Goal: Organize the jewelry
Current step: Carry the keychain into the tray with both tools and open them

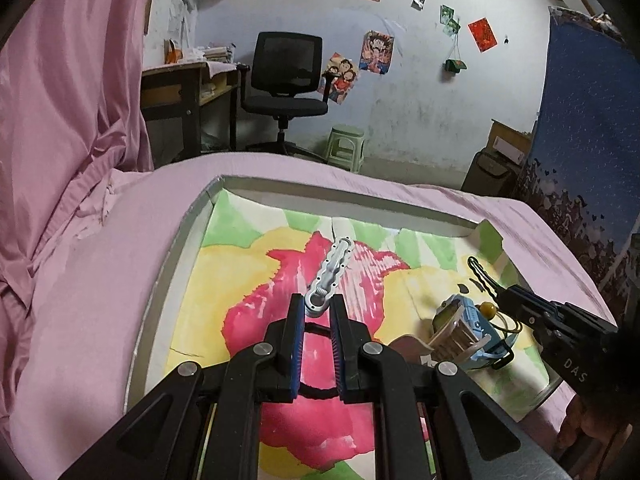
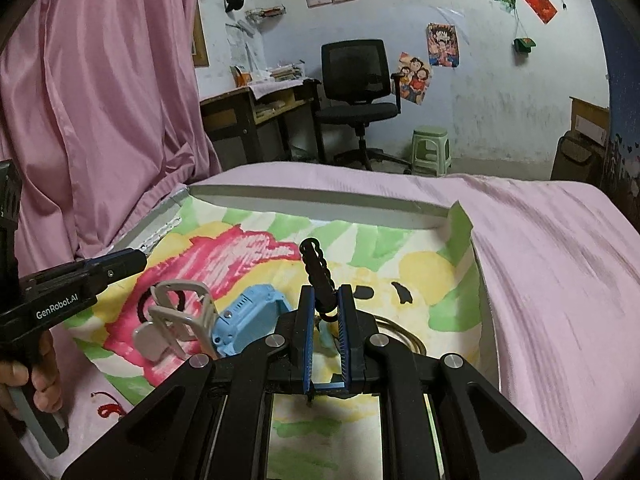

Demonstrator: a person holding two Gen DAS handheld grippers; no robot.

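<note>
Left hand-held gripper (image 1: 317,309) clamped on the ring end of a silver hair clip (image 1: 332,272), long axis straight ahead over the painted tray (image 1: 188,236). Right hand-held gripper (image 2: 326,309) likewise pinching a black hair clip (image 2: 317,272), nearer the blue watch (image 2: 250,314).

Both grippers are black – the left gripper (image 1: 316,308) and right gripper (image 2: 327,300) each carry blue ribbed pads, silver round screws, white lettering on the body.
</note>
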